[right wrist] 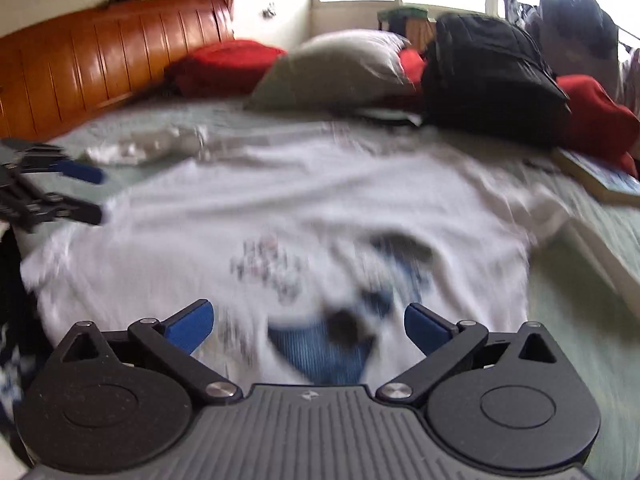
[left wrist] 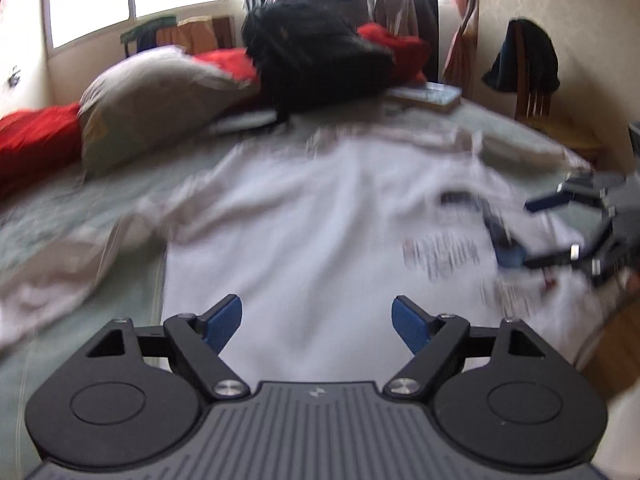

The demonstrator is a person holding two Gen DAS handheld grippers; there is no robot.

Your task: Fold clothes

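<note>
- The bed (left wrist: 60,216), covered in a pale green sheet, fills both views, with a wooden headboard (right wrist: 100,64) at one end.
- A white T-shirt (left wrist: 312,216) lies spread across the middle of the bed, print side up, its body mostly flat and its sleeves lying out to the sides with some wrinkles.
- Beyond the shirt, well clear of it, sit a black backpack (right wrist: 488,68), a grey pillow (right wrist: 336,68), red cushions (left wrist: 36,140) and a book (right wrist: 600,176) near the far right edge.
- The left gripper (left wrist: 317,322) hovers over the near hem of the shirt with its jaws spread apart and nothing between them.
- The right gripper (right wrist: 308,326) hovers over the printed part of the shirt, jaws spread wide and empty; the blue patch of the print shows in the gap.
- Step in hand, as I judge it: the shirt looks laid out and let go, with no fold made yet, so the task is near its start.
- Next move likely calls for each gripper to drop to an edge of the shirt, pinch a single layer near a sleeve or shoulder and the hem, then carry that side over evenly so the cloth does not bunch.
</note>
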